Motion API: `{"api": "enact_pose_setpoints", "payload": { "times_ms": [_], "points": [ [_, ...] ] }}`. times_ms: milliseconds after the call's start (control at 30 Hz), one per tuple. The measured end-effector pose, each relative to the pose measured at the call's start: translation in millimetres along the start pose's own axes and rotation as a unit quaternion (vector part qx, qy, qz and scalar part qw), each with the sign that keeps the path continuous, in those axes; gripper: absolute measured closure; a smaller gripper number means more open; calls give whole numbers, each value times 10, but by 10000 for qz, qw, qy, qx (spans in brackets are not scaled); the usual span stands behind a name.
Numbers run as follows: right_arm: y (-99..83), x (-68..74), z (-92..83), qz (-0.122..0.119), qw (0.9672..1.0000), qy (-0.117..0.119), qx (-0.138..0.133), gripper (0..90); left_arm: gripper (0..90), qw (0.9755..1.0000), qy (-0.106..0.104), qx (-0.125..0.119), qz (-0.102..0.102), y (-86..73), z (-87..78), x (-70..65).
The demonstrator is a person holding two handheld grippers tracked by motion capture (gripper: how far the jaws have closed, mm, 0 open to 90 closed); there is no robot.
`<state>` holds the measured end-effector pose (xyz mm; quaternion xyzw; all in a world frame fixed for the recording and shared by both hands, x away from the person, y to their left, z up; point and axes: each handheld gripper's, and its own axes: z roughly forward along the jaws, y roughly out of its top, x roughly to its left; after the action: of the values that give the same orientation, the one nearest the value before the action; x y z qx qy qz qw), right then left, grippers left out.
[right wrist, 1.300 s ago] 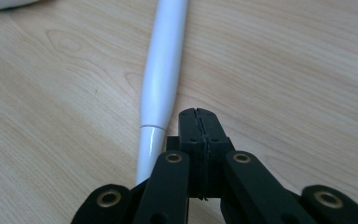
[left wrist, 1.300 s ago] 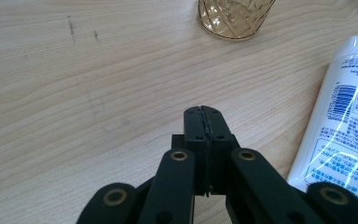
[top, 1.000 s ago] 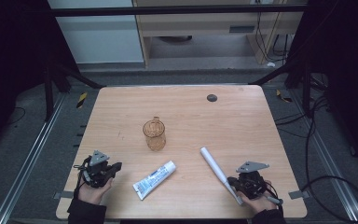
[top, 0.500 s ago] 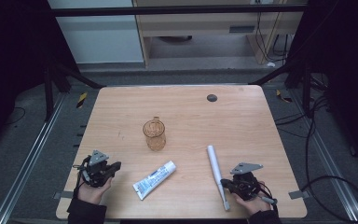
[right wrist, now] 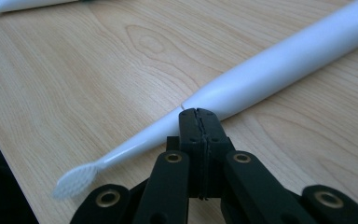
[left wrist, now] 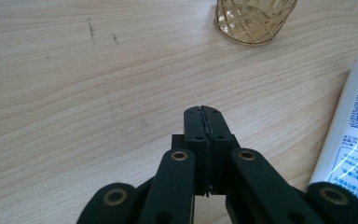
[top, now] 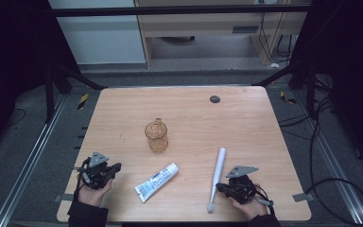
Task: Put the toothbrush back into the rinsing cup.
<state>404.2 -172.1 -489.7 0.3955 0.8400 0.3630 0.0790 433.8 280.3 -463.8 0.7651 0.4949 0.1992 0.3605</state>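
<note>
We look down on a pale wooden tabletop (top: 184, 101), and a person's two hands come in from the near edge, each with a gripper.

At the left, the left gripper (top: 116, 167) rests near the front corner. Its fingers (left wrist: 193, 126) are pressed together on nothing, with bare wood beneath them in the left gripper view.

Just to its right lies a white toothpaste tube (top: 156, 182), flat and at a slant, apart from both grippers. Its printed side shows at the right edge of the left gripper view (left wrist: 354, 121).

Behind the tube, nearer the middle, stands an amber cut-glass mug (top: 156, 137), upright, with a handle. We see nothing inside it. Far back sits a small dark round spot (top: 214, 99); we cannot tell what it is.

Next comes the thing in hand, a white electric toothbrush (top: 217, 177). It lies flat, with the bristle head toward the near edge and the thick handle pointing away.

At the right, the right gripper (top: 221, 188) points at the slim neck of the toothbrush (right wrist: 279, 63). Its fingers (right wrist: 189, 123) are closed tight and empty, their tips at or just beside the neck; we cannot tell whether they touch it.

We judge the toothbrush to be stiff, fairly light, smooth and round, so it may roll or slip. The thick handle looks like the surest place to take hold, once the fingers open. The glass mug is fragile.
</note>
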Motion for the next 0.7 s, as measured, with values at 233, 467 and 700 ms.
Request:
{"api": "enact_pose_setpoints", "payload": {
  "times_ms": [233, 467, 700],
  "points": [
    [44, 72, 91, -134, 9998, 105, 48, 900, 894, 10000, 83, -22, -24, -2, 4, 23],
    [61, 64, 39, -95, 9997, 166, -126, 899, 894, 9999, 121, -34, -58, -5, 0, 42],
    [183, -169, -171, 213, 9963, -291, -780, 900, 894, 9999, 132, -52, -69, 1, 6, 47]
  ]
}}
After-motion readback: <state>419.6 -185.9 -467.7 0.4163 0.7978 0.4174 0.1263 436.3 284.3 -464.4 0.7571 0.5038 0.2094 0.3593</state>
